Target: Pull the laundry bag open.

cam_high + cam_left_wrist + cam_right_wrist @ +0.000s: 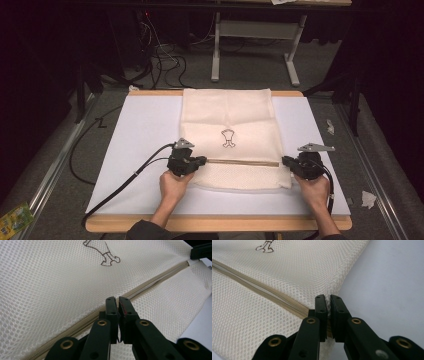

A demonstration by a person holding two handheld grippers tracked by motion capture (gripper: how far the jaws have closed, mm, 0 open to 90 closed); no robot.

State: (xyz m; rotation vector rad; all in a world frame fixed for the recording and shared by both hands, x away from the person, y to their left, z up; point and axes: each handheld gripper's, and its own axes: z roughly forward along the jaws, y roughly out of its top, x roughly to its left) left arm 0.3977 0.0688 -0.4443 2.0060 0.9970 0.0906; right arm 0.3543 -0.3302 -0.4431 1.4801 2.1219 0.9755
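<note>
High view: cream mesh laundry bag [227,127], flat rectangular pouch w/ a small dark outline print near its middle, lies centred on the white foam-covered worktop [140,130], far edge at the worktop's back rim. A beige zip [243,162] runs straight across the bag's near part, and both hands sit at its two ends. Left gripper [200,161] is at the zip's left end; in the left gripper view its jaws are pressed together right over the zip line [140,287], prob. pinching the pull or fabric there, can't tell which. Right gripper [286,161] is at the bag's right edge; right gripper view shows jaws clamped on the mesh corner [327,298] where the zip ends, a bit of white fabric squeezed between them. Progress, as I read it: both grips set, bag anchored, but the zip looks barely parted, a thin pale gap along it, so the actual slide along the track is what's left. Texture: honeycomb-hole mesh, soft, slightly puffy, smooth woven zip tape; worktop sheet is matte and plain.
</note>
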